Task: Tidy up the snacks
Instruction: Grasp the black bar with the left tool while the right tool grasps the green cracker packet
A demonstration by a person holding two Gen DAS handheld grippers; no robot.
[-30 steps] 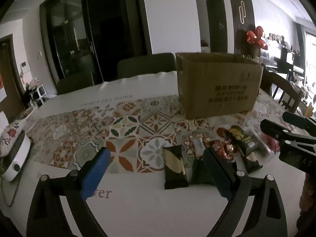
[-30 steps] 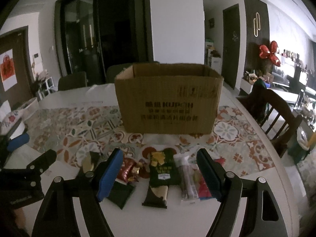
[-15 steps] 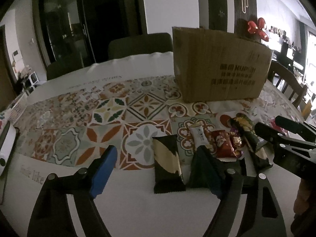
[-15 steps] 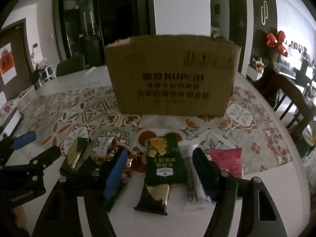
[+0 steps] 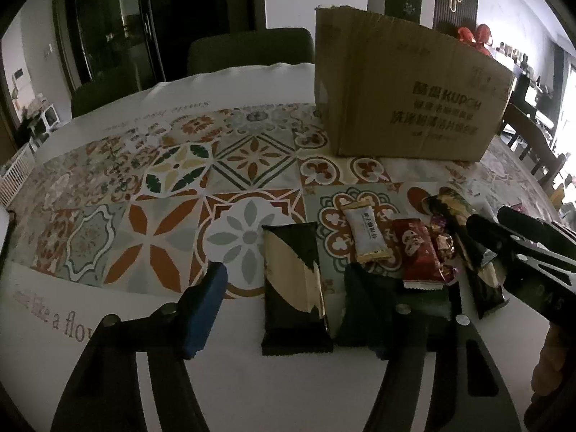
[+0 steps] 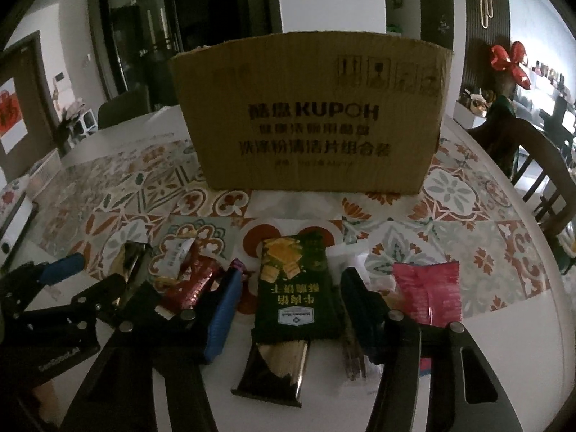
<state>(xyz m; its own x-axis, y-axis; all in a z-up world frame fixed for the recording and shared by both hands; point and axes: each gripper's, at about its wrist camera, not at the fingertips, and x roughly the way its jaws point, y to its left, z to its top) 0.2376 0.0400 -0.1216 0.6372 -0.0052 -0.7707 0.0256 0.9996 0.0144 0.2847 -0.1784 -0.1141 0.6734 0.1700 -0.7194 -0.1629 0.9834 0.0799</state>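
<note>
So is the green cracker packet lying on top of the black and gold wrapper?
Touching. The right wrist view shows the green cracker packet overlapping the upper end of the black and gold wrapper.

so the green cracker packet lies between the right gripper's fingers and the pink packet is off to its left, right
Not quite. In the right wrist view the green cracker packet does lie between the closing fingers of the right gripper, untouched, but the pink packet lies to its right, not its left.

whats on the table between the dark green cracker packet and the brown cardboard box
Only bare patterned tablecloth: in the right wrist view nothing lies between the dark green cracker packet and the brown cardboard box.
</note>
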